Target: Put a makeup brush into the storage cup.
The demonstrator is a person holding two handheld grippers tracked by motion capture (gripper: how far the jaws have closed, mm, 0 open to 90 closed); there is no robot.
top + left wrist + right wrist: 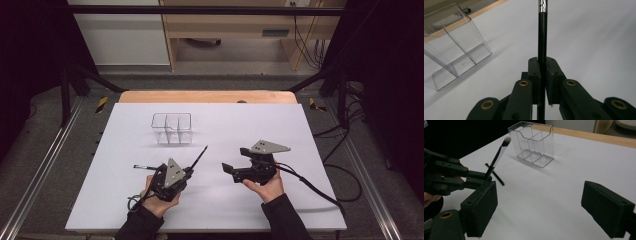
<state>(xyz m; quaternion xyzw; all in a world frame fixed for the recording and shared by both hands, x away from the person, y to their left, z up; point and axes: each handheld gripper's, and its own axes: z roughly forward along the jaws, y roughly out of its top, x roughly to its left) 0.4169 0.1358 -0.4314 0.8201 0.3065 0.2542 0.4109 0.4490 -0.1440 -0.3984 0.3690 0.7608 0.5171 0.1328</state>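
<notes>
A brush [542, 37] is clamped by its black handle between the closed jaws of the left gripper [187, 172], and its bristled tip is raised ahead of the jaws, tilted up and away from the table [300, 200]. A clear holder [172, 128] with three compartments is seen ahead and to the left of this gripper, standing well apart from it. A thin black stick [495, 175] lies flat on the table just beside the left gripper, on its far side in the right gripper view. The right gripper [228, 167] is held above the table with its jaws wide apart and nothing between them; the brush is found to its left, the holder ahead.
</notes>
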